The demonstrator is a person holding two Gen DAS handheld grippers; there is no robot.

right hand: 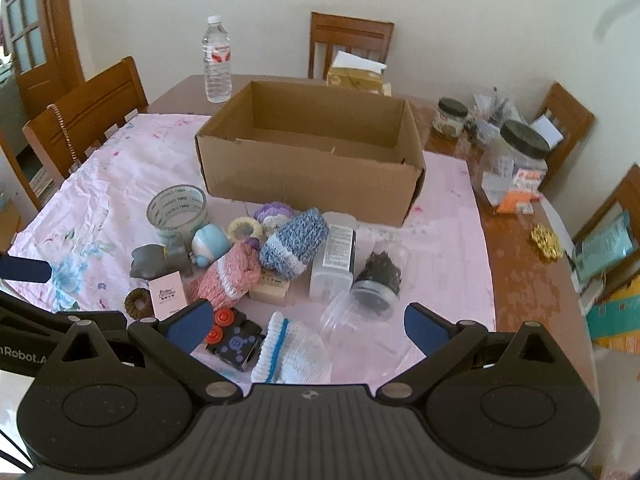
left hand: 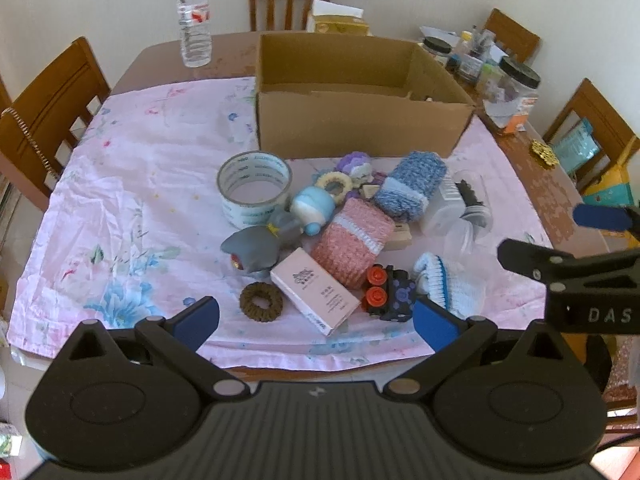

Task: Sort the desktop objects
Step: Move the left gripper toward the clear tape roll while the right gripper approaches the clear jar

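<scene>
Both your grippers are released, jaws spread wide and holding nothing. The pile lies ahead of and below both. Your left gripper (left hand: 316, 324) frames the pink box (left hand: 314, 296), whose long axis slants from far-left to near-right across the gap. Your right gripper (right hand: 308, 324) is nearer the white knitted sock (right hand: 292, 354), just inside its jaws. The cardboard box (left hand: 360, 120) waits beyond. Only the right wrist view shows the box floor bare.

Both wrist views down over shared box (left hand: 360, 120)
</scene>
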